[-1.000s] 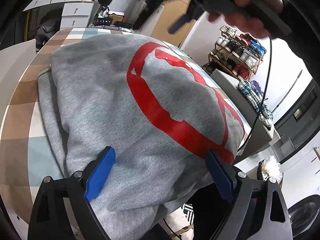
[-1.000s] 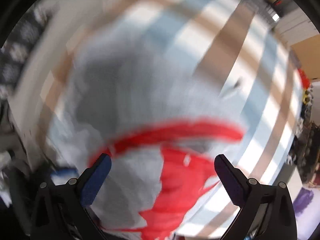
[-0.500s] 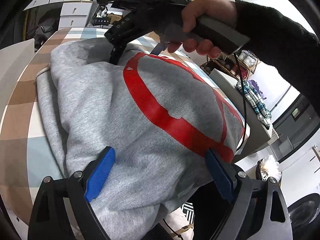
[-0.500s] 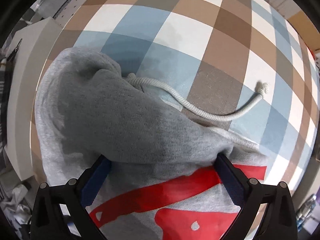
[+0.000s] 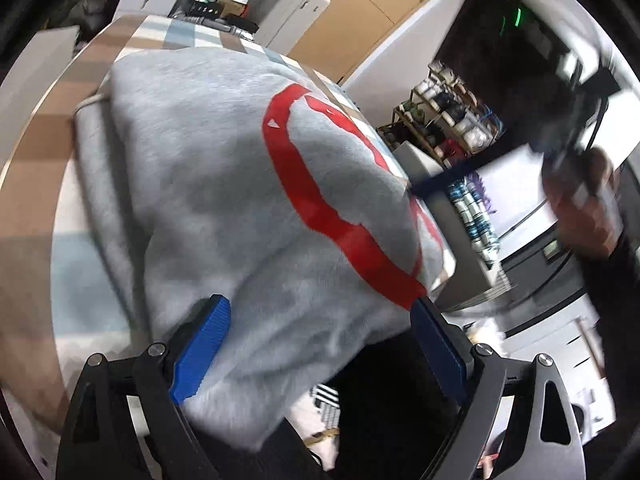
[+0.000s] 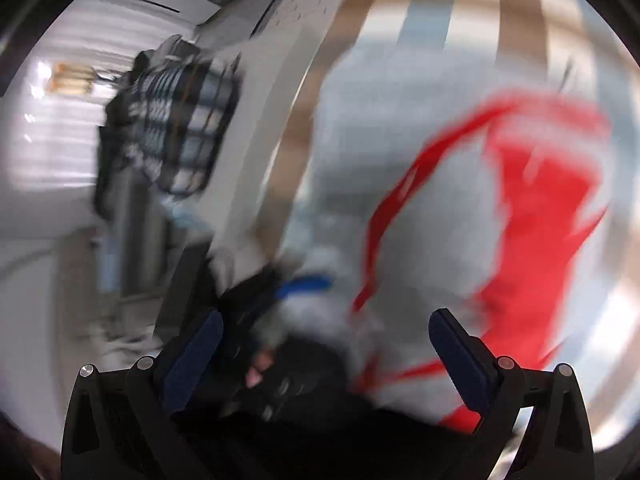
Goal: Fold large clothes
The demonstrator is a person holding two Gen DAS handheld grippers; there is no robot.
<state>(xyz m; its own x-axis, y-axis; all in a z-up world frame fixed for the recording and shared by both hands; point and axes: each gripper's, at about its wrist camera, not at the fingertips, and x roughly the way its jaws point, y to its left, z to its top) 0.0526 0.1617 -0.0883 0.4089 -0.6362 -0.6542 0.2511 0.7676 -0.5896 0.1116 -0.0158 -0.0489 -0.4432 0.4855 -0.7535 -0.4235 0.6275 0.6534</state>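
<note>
The left gripper (image 5: 316, 344) is held wide open at the near edge of the grey hoodie (image 5: 240, 184), its blue pads (image 5: 202, 354) astride the fabric without pressing it. The hoodie is folded into a bundle, red print (image 5: 320, 208) up, on the checked tablecloth (image 5: 36, 168). A white drawstring (image 5: 90, 101) is seen at the hoodie's far left corner. Right of the hoodie, the right gripper (image 6: 326, 360) is held blurred, jaws spread, nothing between them. Beyond the hoodie stands a shoe rack (image 5: 452, 128).
</note>
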